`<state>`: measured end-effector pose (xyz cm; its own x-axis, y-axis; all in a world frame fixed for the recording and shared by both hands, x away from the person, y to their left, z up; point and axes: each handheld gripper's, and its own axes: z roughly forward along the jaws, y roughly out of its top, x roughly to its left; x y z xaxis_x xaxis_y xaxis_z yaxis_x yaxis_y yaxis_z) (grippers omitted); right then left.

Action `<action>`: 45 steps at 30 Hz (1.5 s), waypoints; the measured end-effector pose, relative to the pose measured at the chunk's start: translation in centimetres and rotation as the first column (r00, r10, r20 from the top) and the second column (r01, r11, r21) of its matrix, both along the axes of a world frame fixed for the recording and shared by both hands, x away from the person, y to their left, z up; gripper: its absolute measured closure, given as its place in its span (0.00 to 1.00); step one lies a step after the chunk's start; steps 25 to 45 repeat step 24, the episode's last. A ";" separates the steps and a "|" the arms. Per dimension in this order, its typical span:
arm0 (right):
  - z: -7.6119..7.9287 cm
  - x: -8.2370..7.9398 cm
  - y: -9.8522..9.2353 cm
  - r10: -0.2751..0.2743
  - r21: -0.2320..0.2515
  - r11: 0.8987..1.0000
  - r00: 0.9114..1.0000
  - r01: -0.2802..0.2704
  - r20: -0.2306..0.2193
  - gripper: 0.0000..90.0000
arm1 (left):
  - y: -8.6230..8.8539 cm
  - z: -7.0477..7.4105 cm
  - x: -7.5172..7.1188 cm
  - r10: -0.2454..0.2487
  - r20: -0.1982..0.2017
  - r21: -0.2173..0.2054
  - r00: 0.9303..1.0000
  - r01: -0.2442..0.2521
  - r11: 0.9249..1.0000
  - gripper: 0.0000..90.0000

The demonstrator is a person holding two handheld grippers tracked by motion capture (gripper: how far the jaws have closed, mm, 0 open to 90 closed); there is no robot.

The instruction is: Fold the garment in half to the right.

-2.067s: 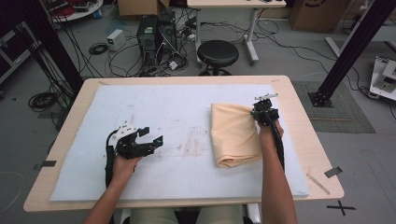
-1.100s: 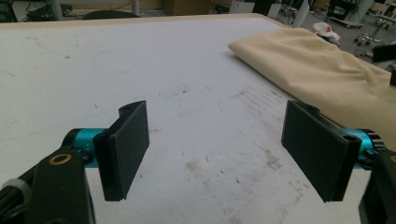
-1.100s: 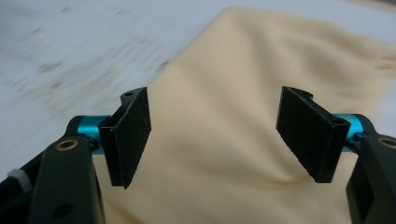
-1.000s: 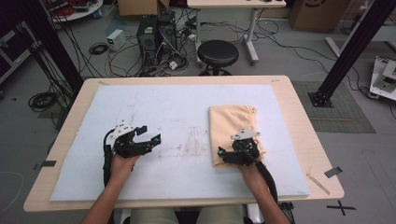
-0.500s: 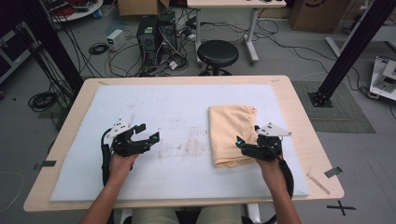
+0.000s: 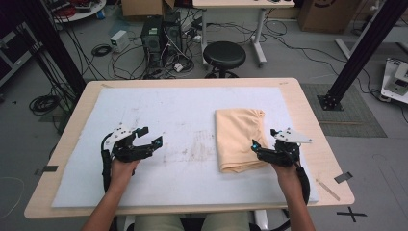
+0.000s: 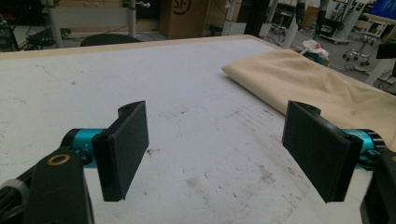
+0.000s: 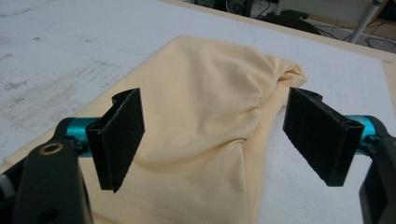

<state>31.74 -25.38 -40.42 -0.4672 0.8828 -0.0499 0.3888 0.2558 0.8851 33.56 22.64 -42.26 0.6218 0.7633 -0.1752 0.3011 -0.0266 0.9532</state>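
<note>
1. The worktop [image 6: 298, 103] carries a white mat [image 6: 159, 110], worn and smudged at its middle, with only my work on it.
2. The folded cloth [image 6: 238, 137], a pale yellow garment, lies on the mat's right half as a narrow packet, its far right corner bunched; I judge the folding largely done, with that gathered corner perhaps left to smooth.
3. My right tool [image 6: 263, 148] sits just beside the cloth's near right edge, jaws wide apart after just opening, nothing between them, fabric lying beyond them.
4. My left tool [image 6: 149, 137] rests well apart on bare mat, jaws spread and empty.
</note>
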 end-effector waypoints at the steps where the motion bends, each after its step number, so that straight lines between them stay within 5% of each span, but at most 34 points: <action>1: 0.0 -0.1 0.0 -0.003 0.001 1.000 1.000 0.003 0.000 0.23 | 0.0 0.0 -0.1 0.004 0.001 -0.004 1.000 -0.004 1.000 0.25; 45: 0.0 -0.5 -0.7 -0.009 0.026 1.000 1.000 0.008 0.018 0.23 | 0.3 0.3 -0.4 0.002 0.011 0.002 1.000 -0.002 1.000 0.25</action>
